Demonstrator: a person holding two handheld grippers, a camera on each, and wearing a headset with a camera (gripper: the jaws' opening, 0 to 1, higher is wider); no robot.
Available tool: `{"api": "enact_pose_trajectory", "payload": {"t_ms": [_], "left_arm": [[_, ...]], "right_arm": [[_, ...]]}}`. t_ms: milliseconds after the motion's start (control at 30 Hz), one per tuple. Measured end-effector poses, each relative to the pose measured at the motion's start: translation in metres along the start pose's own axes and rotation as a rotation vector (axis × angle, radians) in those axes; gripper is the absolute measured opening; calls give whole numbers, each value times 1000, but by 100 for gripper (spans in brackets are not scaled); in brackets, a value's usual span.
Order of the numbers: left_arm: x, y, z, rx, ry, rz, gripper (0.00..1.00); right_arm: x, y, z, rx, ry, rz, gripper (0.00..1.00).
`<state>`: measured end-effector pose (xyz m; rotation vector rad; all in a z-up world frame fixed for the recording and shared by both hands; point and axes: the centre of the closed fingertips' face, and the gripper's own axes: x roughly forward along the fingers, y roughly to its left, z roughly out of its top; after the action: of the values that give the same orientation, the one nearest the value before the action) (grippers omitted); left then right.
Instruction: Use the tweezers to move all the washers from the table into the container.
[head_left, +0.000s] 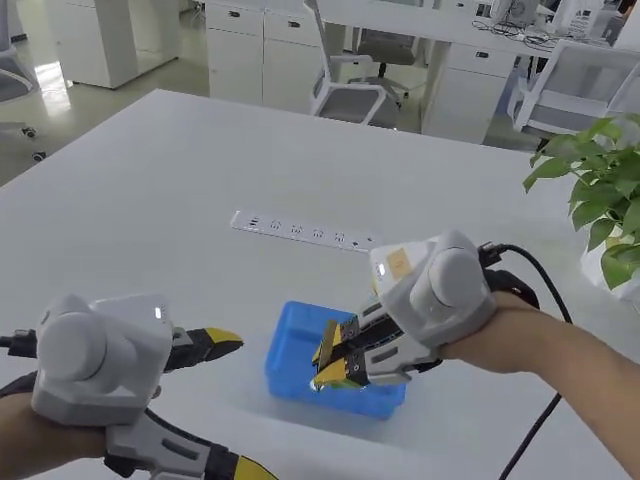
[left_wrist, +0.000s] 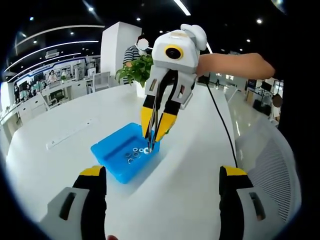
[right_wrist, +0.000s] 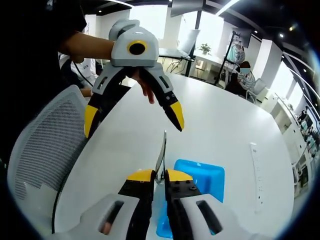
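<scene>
The jaws of the right gripper (right_wrist: 159, 176) are clenched on the tweezers (right_wrist: 162, 150), whose thin blades stick out forward between the 2 yellow tips. In the left gripper view this gripper hangs above the blue container (left_wrist: 112, 167) with the tweezers pointing down into it, their tips at the right part of the floor, right at the washers (left_wrist: 135, 154). Several washers lie there in a loose cluster inside the container; whether the tweezer tips pinch one of them is too small to tell.

The jaws of the left gripper (left_wrist: 162, 171) are released and spread wide, with nothing between them. In the head view it sits at the near left, just left of the container and apart from it, its tips aimed toward the right.

The container rests on the white table (head_left: 200, 170), near the person. Farther off on the table lies a white power strip (head_left: 300, 230), and a green plant (head_left: 600, 190) stands at the far right edge. A mesh chair (right_wrist: 40, 145) shows at the left of the right gripper view
</scene>
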<state>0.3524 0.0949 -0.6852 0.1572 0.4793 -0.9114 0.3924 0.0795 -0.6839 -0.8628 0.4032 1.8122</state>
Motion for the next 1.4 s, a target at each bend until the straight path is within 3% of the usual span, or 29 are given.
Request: {"api": "enact_pose_trajectory", "payload": {"t_ms": [600,1400], "left_arm": [[-3,7,10,-32,-60,16,99],[1,11,21,-46,-75,26,96]], "right_arm": [[3,-38,-13,-14,-5,-59,9],[33,-56,-42,12,-36,-109,9]]}}
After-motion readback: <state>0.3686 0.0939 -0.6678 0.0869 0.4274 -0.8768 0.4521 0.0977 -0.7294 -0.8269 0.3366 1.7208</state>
